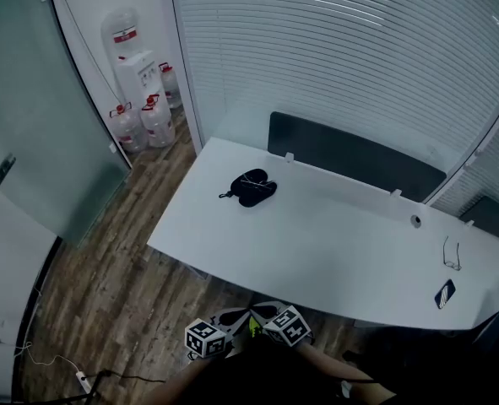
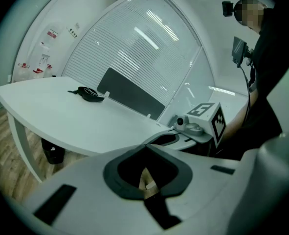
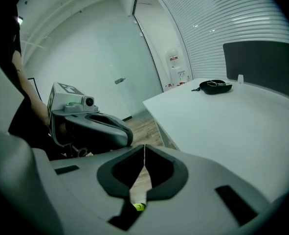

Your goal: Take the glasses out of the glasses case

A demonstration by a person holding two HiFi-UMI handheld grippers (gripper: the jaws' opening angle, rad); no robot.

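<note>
A black glasses case (image 1: 247,187) lies on the white table (image 1: 333,234), near its far left end, and it looks closed. It also shows far off as a small dark case (image 2: 88,94) in the left gripper view and as a dark case (image 3: 213,86) in the right gripper view. Both grippers are held low in front of the table's near edge, well short of the case. My left gripper (image 1: 230,319) (image 2: 145,146) is shut with nothing in it. Close beside it, my right gripper (image 1: 270,311) (image 3: 144,146) is shut and empty too.
Thin-framed glasses (image 1: 452,253) and a phone (image 1: 444,293) lie at the table's right end. A dark partition panel (image 1: 350,154) stands along the far edge. A water dispenser with bottles (image 1: 143,99) is on the wood floor at the back left. A dark chair (image 1: 485,336) is at the lower right.
</note>
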